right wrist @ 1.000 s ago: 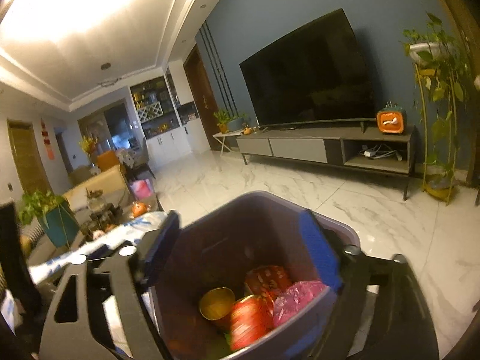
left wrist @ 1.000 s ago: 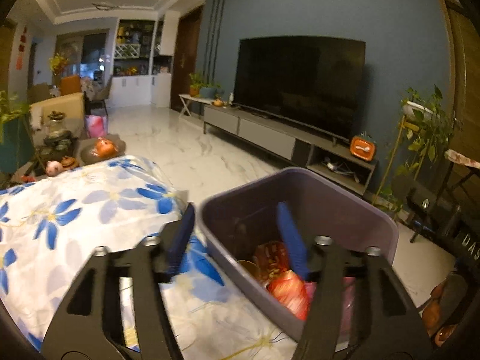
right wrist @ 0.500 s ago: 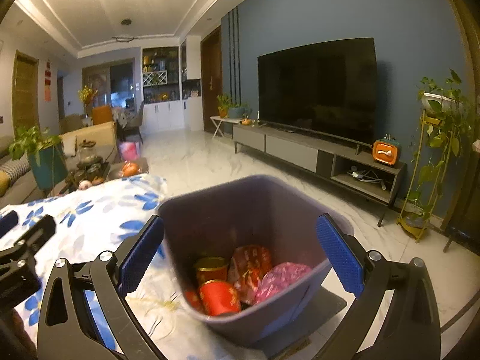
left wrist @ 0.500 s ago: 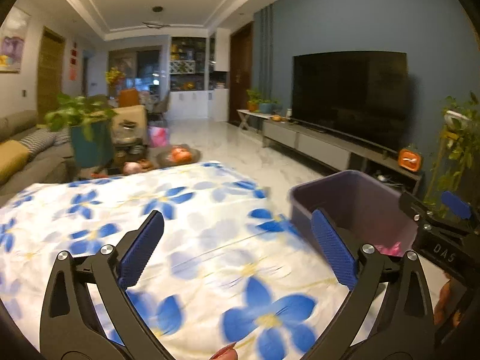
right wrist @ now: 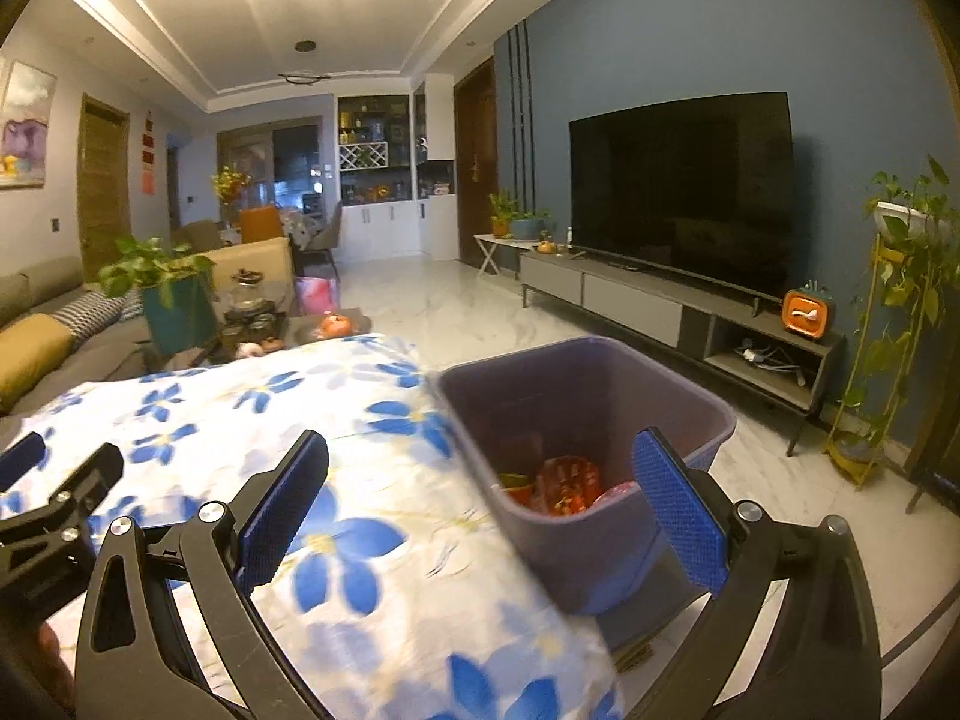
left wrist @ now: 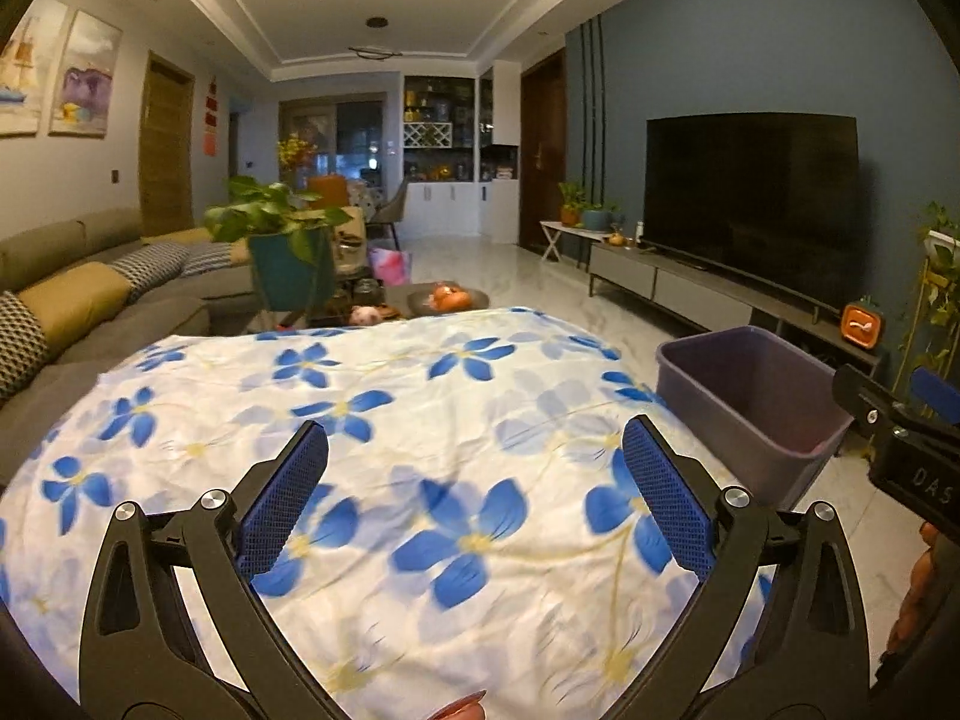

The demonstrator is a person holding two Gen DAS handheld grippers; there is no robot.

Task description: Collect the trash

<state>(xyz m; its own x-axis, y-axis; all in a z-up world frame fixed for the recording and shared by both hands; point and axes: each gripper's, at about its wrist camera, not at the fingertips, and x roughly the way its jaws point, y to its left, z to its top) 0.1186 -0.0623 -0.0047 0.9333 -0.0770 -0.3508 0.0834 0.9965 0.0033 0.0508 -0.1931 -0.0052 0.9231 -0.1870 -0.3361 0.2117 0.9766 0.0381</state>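
Fingers of the left gripper [left wrist: 474,498] and right gripper [right wrist: 480,504] are spread wide with nothing between them, having just been opening, trash [right wrist: 564,489] lies in the bin [right wrist: 690,420] beyond the right fingers, so collecting seems finished and a check of the desk [left wrist: 420,420] for leftovers is judged next.

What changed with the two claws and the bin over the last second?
Both claws pulled back from the purple plastic bin and their jaws have just been opening. A second ago the left claw straddled the bin's wall and the right claw its rim; now both are empty over the blue-flowered white tablecloth. The red wrappers are still in the bin, which stays at the table's edge.
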